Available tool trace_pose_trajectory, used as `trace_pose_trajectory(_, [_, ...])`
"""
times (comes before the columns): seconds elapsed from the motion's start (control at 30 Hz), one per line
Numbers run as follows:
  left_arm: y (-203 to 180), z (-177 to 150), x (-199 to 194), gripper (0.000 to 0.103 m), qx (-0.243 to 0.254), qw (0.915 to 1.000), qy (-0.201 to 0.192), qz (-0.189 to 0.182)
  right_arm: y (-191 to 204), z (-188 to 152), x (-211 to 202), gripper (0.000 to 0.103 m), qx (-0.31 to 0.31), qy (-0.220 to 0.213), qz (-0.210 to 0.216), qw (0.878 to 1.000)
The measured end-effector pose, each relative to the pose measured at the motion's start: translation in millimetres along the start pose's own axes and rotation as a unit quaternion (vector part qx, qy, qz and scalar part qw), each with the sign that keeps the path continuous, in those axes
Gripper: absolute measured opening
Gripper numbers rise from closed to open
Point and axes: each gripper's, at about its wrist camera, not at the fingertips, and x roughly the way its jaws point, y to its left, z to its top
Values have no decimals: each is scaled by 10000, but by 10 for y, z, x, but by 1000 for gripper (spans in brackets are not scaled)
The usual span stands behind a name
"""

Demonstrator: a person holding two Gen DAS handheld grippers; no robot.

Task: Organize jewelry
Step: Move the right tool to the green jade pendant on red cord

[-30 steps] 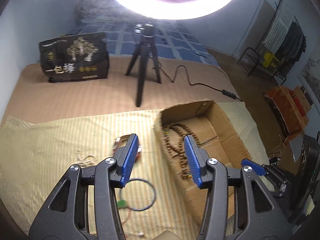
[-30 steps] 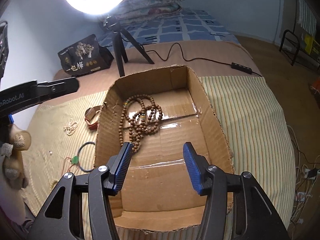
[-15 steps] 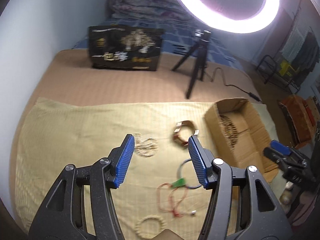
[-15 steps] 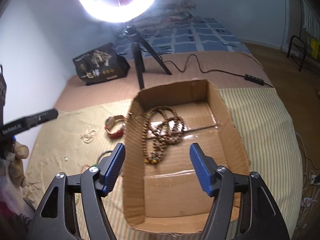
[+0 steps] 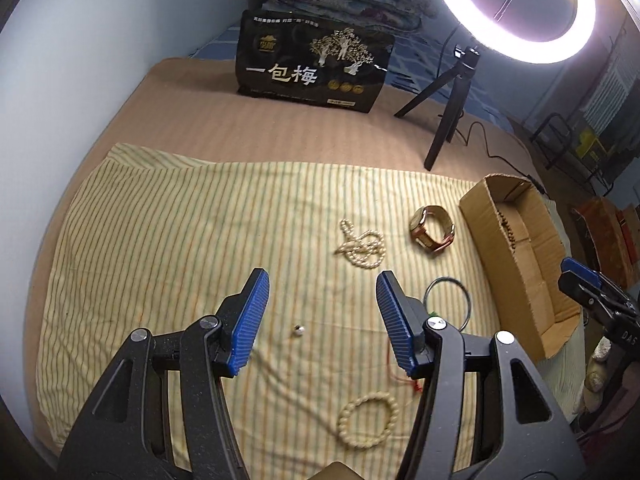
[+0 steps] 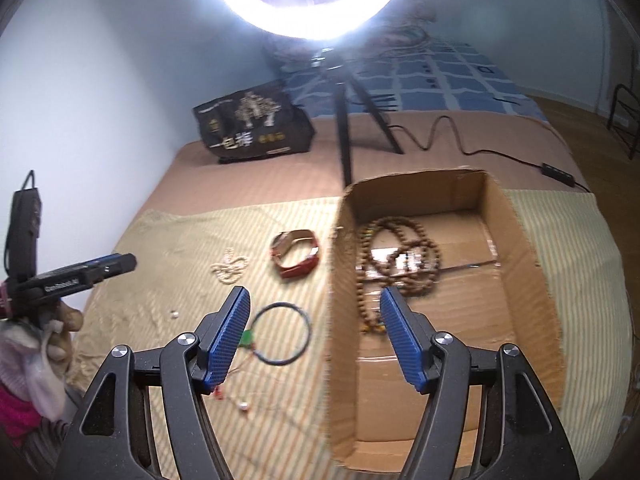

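On the striped cloth (image 5: 168,240) lie a pearl necklace (image 5: 362,246), a brown-strapped watch (image 5: 434,230), a blue ring (image 5: 447,302), a cream bead bracelet (image 5: 368,422) and a tiny loose pearl (image 5: 298,330). My left gripper (image 5: 320,280) hangs open over the loose pearl with nothing between its fingers. The cardboard box (image 6: 516,236) holds a wooden bead necklace (image 6: 400,256). My right gripper (image 6: 314,296) is open and empty above the box's left wall, with the blue ring (image 6: 282,334) and the watch (image 6: 296,254) to its left.
A ring light on a black tripod (image 5: 448,96) and a black printed bag (image 5: 312,68) stand behind the cloth. A cable (image 6: 448,136) trails right across the brown bedcover. A gloved hand (image 6: 52,332) holds the left gripper (image 6: 80,276). Red string (image 5: 416,384) lies near the bracelet.
The left gripper swung left from the box to over the scattered jewelry, and its jaws widened. The right gripper shifted left toward the box's left wall and also opened wider.
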Motion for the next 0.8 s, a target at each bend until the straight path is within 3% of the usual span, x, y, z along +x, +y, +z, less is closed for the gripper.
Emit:
trace_pose_trajectory(0.2, [93, -87, 85, 57, 85, 9998, 170, -91, 308, -103, 138, 67, -361, 154, 263, 9989])
trace_pose_trajectory(0.57, [153, -265, 359, 37, 343, 9975, 583, -215, 614, -363, 452, 67, -790, 482, 323, 9952])
trace_pose_trajectory(0.8, [153, -394, 515, 35, 618, 9946, 798, -229, 768, -487, 626, 67, -1092, 649, 335, 9913])
